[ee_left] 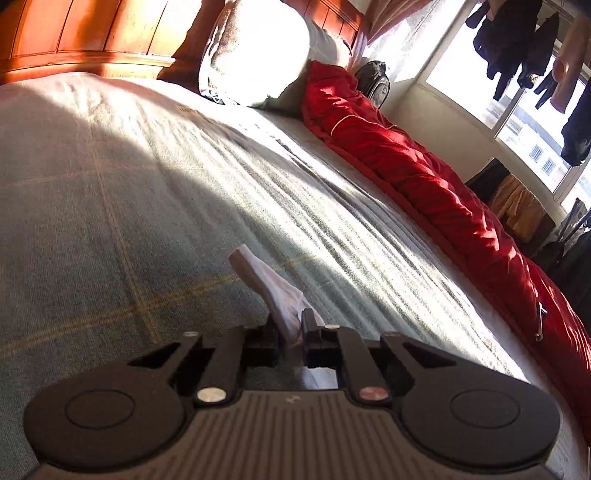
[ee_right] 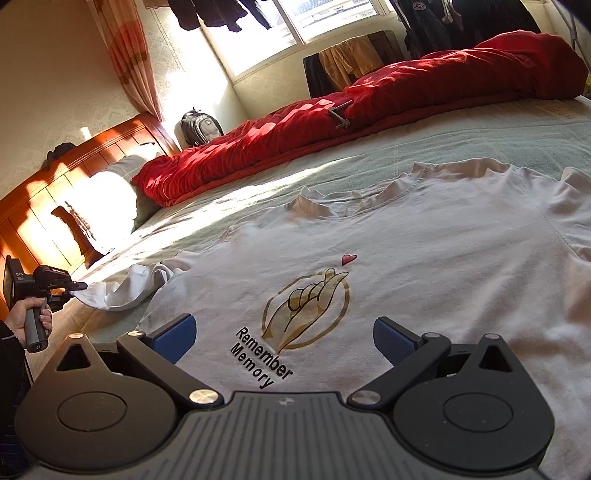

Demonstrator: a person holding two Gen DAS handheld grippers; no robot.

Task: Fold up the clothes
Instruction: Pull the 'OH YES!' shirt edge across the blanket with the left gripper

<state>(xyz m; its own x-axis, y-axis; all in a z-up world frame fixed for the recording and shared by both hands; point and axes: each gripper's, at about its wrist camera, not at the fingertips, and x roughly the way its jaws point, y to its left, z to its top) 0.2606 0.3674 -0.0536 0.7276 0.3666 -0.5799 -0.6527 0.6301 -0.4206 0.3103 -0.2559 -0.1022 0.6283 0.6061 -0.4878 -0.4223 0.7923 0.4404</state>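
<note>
A lived-in home bedroom: a bed [ee_right: 424,140] with an orange wooden headboard [ee_right: 55,192] and pillow [ee_left: 258,51] at the left of the frame, a red quilt [ee_right: 369,92] bunched along the far side, and clothes [ee_right: 221,11] hanging by the sunny window [ee_right: 325,14] up top.

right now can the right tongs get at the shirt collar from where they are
Probably yes. The right tongs are open over the chest print of the white t-shirt, and the collar lies further ahead with only flat shirt fabric between. The left tongs grip the sleeve off to the side.
</note>
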